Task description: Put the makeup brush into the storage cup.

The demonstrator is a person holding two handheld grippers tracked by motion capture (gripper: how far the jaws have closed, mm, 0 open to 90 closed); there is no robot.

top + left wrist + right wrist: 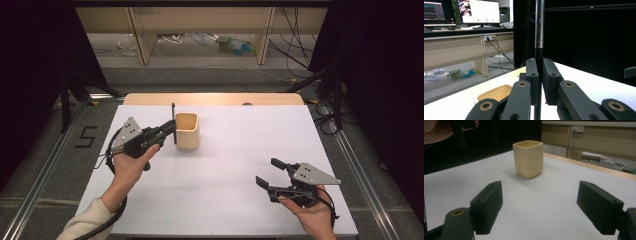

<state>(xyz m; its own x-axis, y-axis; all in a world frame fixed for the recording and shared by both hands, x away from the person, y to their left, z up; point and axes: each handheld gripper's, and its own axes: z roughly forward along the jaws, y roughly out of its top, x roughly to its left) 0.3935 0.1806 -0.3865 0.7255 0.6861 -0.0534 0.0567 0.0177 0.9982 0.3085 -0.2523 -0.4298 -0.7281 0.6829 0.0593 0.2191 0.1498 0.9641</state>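
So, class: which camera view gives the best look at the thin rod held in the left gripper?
The left gripper view: the rod, black below and shiny metal above, stands upright, clamped between the jaws of the left gripper. The high view shows it small beside the beige cup.

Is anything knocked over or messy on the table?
Nothing stands out. The cup stands upright on the white table, the left gripper holds a thin pen straight up beside it, and nothing is spilled.
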